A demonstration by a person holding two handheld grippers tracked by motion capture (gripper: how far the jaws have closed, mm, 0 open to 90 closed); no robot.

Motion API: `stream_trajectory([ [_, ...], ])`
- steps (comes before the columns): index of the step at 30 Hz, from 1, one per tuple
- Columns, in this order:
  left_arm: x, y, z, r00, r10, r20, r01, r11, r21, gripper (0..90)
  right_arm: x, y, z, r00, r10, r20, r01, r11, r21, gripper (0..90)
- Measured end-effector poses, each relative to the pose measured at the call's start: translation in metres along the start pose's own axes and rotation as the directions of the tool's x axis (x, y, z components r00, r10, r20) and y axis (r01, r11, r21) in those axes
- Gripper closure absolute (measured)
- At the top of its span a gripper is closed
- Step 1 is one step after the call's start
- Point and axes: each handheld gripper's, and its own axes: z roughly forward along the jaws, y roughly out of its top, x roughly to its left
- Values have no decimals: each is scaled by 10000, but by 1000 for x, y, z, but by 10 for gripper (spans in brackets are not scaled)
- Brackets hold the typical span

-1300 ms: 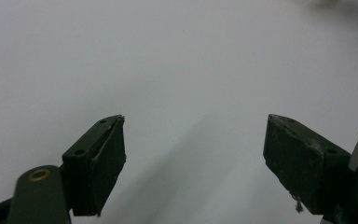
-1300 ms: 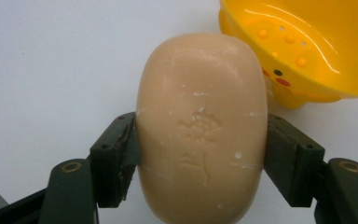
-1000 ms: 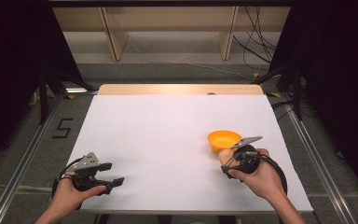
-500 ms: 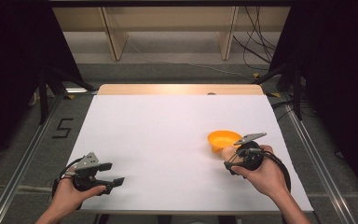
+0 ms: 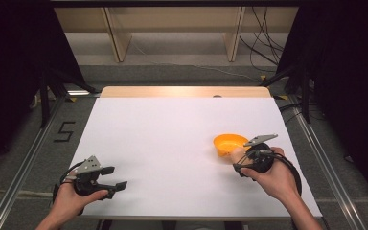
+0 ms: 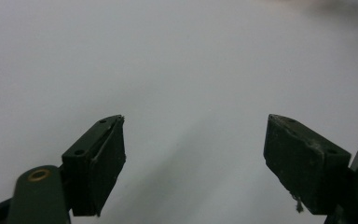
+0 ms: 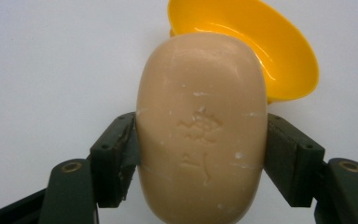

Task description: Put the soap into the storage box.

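**Soap bar clamped at the edge of the orange bowl**

Nearest in the high view, two hands come in over the front edge of the white desk (image 5: 172,134). The left gripper (image 5: 117,178) sits low at the near left corner, and the right gripper (image 5: 237,160) is near the right side, just beside an orange bowl (image 5: 230,142). From this height, what the right gripper carries is a small pale patch at the bowl's near edge, too small to read.

The right gripper view settles it: a bar of soap (image 7: 201,126) stands between the two black fingers (image 7: 114,158), which are clamped on its long sides. The bar is a beige, rounded oval, matte, with a faint embossed mark near its middle and small white scuffs and nicks scattered over its face. Its far end overlaps the near rim of the bowl (image 7: 279,56), a glossy yellow-orange dish seen tilted from here; whether soap and rim touch cannot be told.

The left gripper view shows what the high view leaves coarse: its fingers (image 6: 98,163) stand wide apart with nothing between them, above bare white desk (image 6: 177,70).

Farther off, the high view shows a strip of bare wood (image 5: 182,91) along the desk's far edge, and wooden shelving (image 5: 172,24) beyond the floor.
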Motion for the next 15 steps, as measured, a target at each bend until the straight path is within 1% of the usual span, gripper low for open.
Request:
stream_trajectory([
  [1,1,0,0,10000,30,57,-31,9999,116,203,-1,0,0,10000,-13,-24,13,10000,-34,334],
  [3,0,0,-1,10000,58,39,-58,9999,151,203,-2,1,-2,10000,0,28,0,10000,-68,334],
  [5,0,1,-1,10000,30,-24,-30,9999,118,203,-4,2,-3,9999,104,84,-103,9999,-133,334],
  [6,0,1,-1,10000,21,-25,-21,9999,104,203,-5,2,-3,10000,14,90,-12,9999,-159,334],
  [7,0,1,0,9999,-57,94,58,10000,-28,203,-6,2,-3,9999,-62,106,64,9998,-195,334],
  [9,0,1,0,9999,-64,91,65,10000,-33,203,-6,2,-4,9999,84,90,-83,9999,-126,334],
  [11,0,1,-1,9999,-87,68,88,10000,-31,203,-6,3,-4,9998,128,139,-126,9998,-166,334],
  [12,0,1,-1,9999,-77,66,77,10000,-34,203,-5,4,-4,9994,337,119,-335,9993,-151,334],
  [13,0,1,-1,10000,-46,56,45,10000,24,203,-7,4,-4,9999,85,120,-83,9998,-165,334],
  [14,0,1,-1,9999,-92,64,92,9999,-63,203,-7,5,-5,9998,124,134,-121,9998,-185,334],
  [15,0,1,-1,10000,-87,39,88,10000,-35,203,-7,6,-5,9998,144,121,-142,9998,-163,334],
])
